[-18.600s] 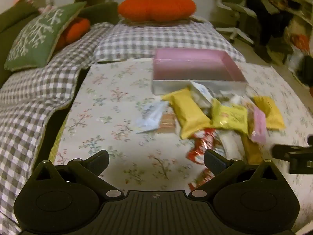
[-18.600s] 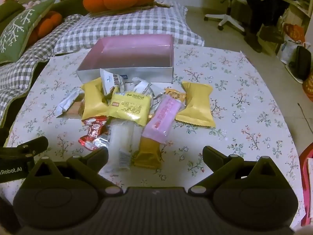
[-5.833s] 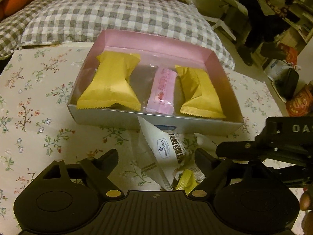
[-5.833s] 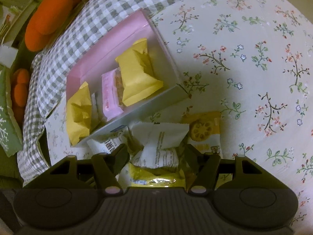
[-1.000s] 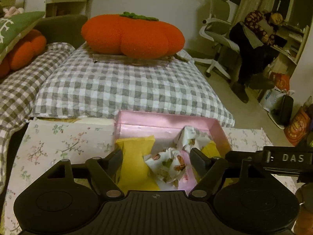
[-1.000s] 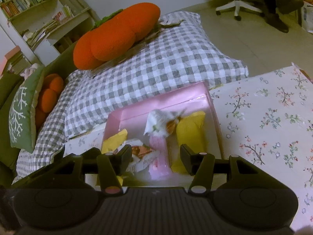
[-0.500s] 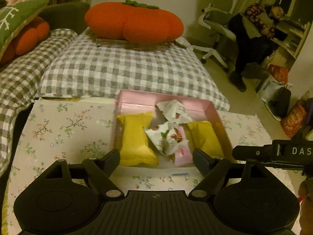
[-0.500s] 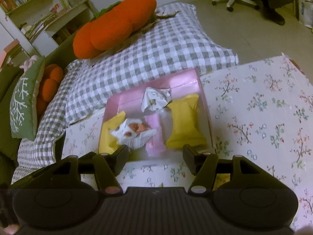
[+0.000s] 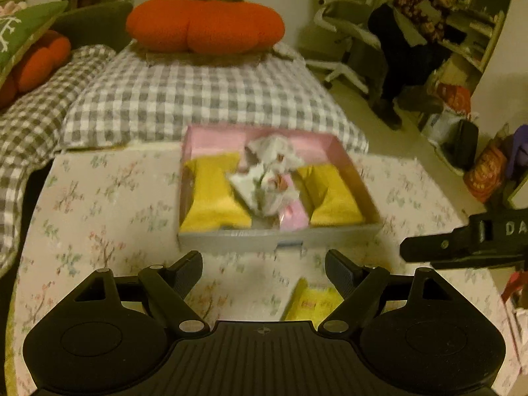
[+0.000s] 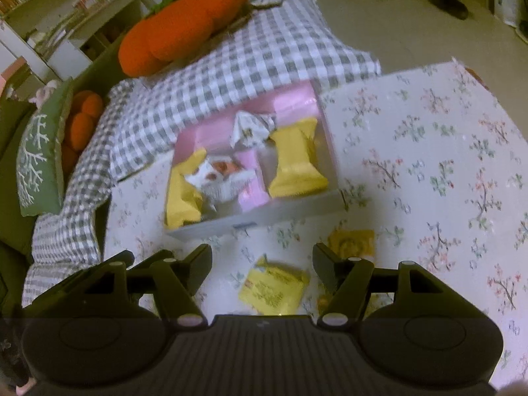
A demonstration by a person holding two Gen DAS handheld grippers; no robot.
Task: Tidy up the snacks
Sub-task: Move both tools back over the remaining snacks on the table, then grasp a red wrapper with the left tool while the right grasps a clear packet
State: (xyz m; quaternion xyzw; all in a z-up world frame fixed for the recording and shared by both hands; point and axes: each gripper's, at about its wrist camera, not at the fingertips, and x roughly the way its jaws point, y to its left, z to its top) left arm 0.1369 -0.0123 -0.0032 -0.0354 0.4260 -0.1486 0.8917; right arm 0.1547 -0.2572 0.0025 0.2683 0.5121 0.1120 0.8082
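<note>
A pink box [image 9: 349, 168] [image 10: 297, 99] sits at the far side of the floral table. It holds two yellow packets [image 9: 214, 194] [image 10: 297, 161], a pink packet [image 9: 293, 216] [image 10: 252, 178] and white printed packets [image 9: 264, 184] [image 10: 224, 175]. A yellow snack packet [image 9: 312, 302] [image 10: 274, 285] lies on the table in front of the box, between the fingers of both views. An orange-brown packet [image 10: 351, 241] lies beside it. My left gripper [image 9: 264, 264] is open and empty, above the table. My right gripper [image 10: 262, 260] is open and empty; its body shows in the left wrist view [image 9: 462, 244].
A checked cushion [image 9: 198, 99] with an orange pumpkin pillow [image 9: 204, 24] lies behind the table. A green pillow [image 10: 39, 151] is at the left. An office chair [image 9: 346, 33] and bags [image 9: 485, 168] stand on the floor at the right.
Both grippers have pulled back from the box, which now looks farther off. The loose yellow packet on the table has come into view. The white packets stay in the box.
</note>
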